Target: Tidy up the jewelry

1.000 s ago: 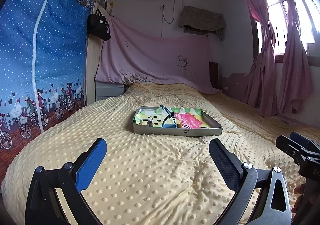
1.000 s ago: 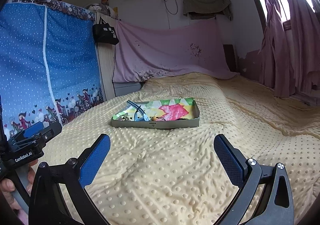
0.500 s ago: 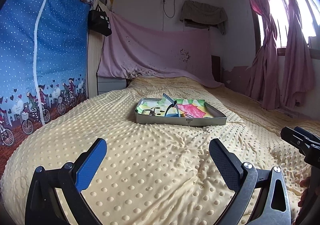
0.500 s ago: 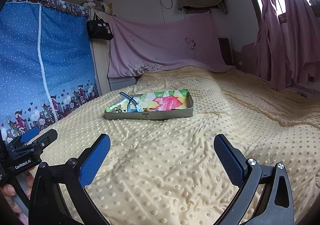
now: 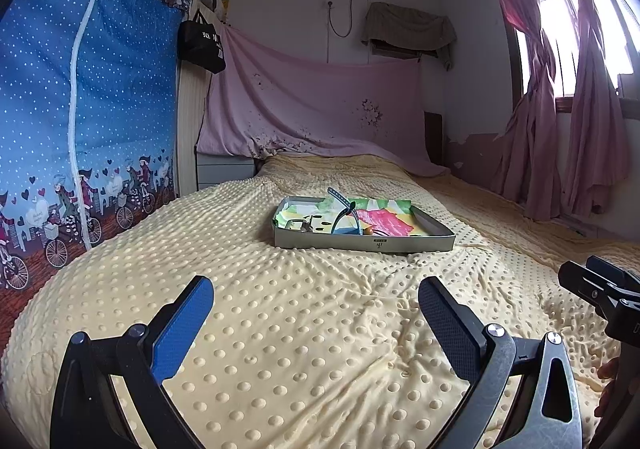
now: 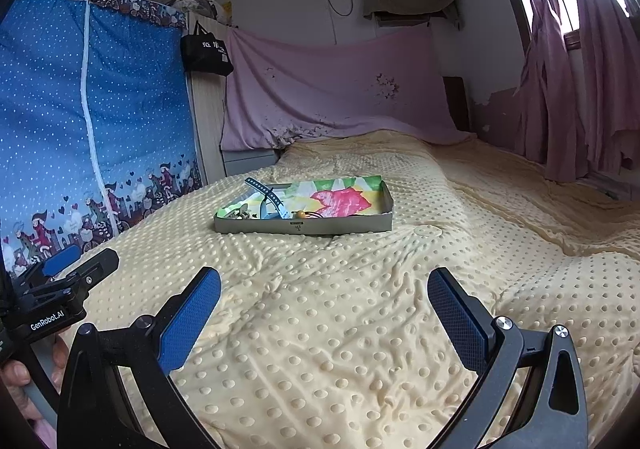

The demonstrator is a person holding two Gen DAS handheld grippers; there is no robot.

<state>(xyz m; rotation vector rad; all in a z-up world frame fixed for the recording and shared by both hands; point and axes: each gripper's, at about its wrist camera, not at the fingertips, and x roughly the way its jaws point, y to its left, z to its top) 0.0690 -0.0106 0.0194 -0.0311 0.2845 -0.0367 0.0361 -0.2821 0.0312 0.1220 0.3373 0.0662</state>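
A shallow grey box [image 5: 360,243] with a bright flowered lining lies on the yellow dotted blanket [image 5: 304,329], ahead of both grippers; it also shows in the right wrist view [image 6: 304,227]. A dark blue watch strap [image 5: 342,205] arches up inside it [image 6: 266,193]. Small metal pieces [image 5: 300,225] lie at its left end, and a bead on a cord [image 6: 299,214] lies near its front wall. My left gripper [image 5: 316,309] is open and empty, well short of the box. My right gripper [image 6: 324,301] is open and empty too.
The bed fills both views. A blue dotted fabric wardrobe [image 5: 80,109] stands along the left. A pink sheet [image 5: 312,109] hangs at the bed's head. Pink curtains [image 5: 560,109] hang at the right. A black bag [image 5: 200,43] hangs at the wardrobe corner.
Both grippers have tilted up and moved closer to the box, which sits a little larger in view. Both stay open and empty.
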